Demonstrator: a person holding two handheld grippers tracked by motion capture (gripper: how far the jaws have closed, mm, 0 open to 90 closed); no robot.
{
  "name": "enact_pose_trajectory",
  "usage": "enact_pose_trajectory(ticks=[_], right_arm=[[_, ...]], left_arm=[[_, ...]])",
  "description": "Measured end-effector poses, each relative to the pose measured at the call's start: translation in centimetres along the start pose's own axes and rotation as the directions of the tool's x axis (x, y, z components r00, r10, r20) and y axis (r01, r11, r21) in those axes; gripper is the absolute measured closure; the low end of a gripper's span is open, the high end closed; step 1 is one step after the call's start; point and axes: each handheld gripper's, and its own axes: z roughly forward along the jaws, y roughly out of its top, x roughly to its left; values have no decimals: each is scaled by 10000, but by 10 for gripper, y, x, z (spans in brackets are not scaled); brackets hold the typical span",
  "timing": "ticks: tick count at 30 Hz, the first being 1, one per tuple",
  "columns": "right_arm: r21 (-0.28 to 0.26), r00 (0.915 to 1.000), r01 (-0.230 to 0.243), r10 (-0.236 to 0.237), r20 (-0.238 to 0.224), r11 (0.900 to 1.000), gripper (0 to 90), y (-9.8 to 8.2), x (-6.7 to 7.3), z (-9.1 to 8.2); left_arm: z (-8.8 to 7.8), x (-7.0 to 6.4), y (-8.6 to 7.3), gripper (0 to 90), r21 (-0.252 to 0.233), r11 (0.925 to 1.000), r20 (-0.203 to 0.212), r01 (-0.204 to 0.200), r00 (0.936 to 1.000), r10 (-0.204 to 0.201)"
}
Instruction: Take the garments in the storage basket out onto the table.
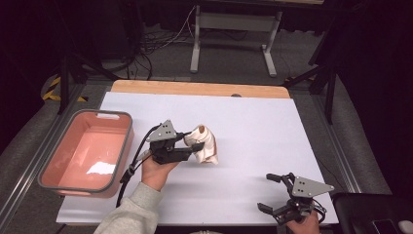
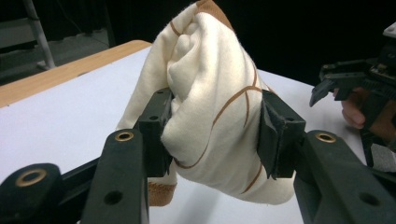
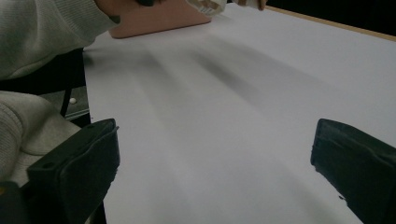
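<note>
A bunched cream cloth with brown lines [image 1: 205,144] hangs just above the white table near its middle. My left gripper [image 1: 193,141] is shut on the cream cloth [image 2: 210,107], and both pads press into its sides. The cloth's lower end touches or nearly touches the table. My right gripper [image 1: 268,192] rests near the table's front right corner, jaws wide open with nothing between them. In the right gripper view its jaws [image 3: 215,158] stand far apart over bare table.
A pink bin [image 1: 48,165] with a grey rim stands empty at the table's left edge. A wooden strip [image 1: 195,88] borders the far edge. A dark object [image 1: 375,214] lies off the front right corner. The other gripper [image 2: 355,88] shows at the right of the left gripper view.
</note>
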Motion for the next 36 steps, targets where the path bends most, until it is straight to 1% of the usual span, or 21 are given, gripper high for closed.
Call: enact_pose_trajectory(ticks=[3, 5, 9, 10, 15, 17, 21, 24, 28, 32, 36], right_arm=[[-14, 10000, -4, 4, -15, 10000, 15, 0, 0, 0], [-33, 10000, 2, -2, -27, 10000, 15, 0, 0, 0], [-38, 10000, 5, -6, -33, 10000, 15, 0, 0, 0], [-37, 10000, 5, -6, -36, 10000, 15, 0, 0, 0], [-38, 10000, 4, -4, -33, 10000, 15, 0, 0, 0], [-32, 10000, -4, 4, -35, 10000, 15, 0, 0, 0], [-13, 10000, 5, -5, -22, 10000, 15, 0, 0, 0], [-25, 10000, -2, 2, -30, 10000, 15, 0, 0, 0], [-59, 10000, -17, 16, -30, 10000, 15, 0, -1, -1], [-52, 10000, -25, 24, -37, 10000, 15, 0, -1, 0], [-52, 10000, -32, 32, -38, 10000, 15, 0, -1, 0]], left_arm=[[9, 1, -4, 531, 137, 9999, -124, -32, 9999, 34], [14, 2, -7, 531, 259, 9995, -223, -202, 9995, 208], [23, 2, -12, 530, 516, 9981, -344, -338, 9988, 356], [25, 3, -14, 529, 615, 9972, -401, -436, 9981, 462], [31, 4, -19, 527, 845, 9959, -466, -333, 9982, 373], [33, 5, -20, 526, 928, 9949, -502, -394, 9978, 442], [36, 7, -23, 526, 1126, 9931, -555, -316, 9977, 380], [39, 8, -25, 526, 1352, 9907, -535, -179, 9982, 254], [43, 9, -27, 525, 1637, 9864, -680, -167, 9973, 282], [45, 10, -29, 524, 1783, 9839, -684, -72, 9975, 197], [47, 9, -31, 521, 1997, 9798, -749, -78, 9969, 232]])
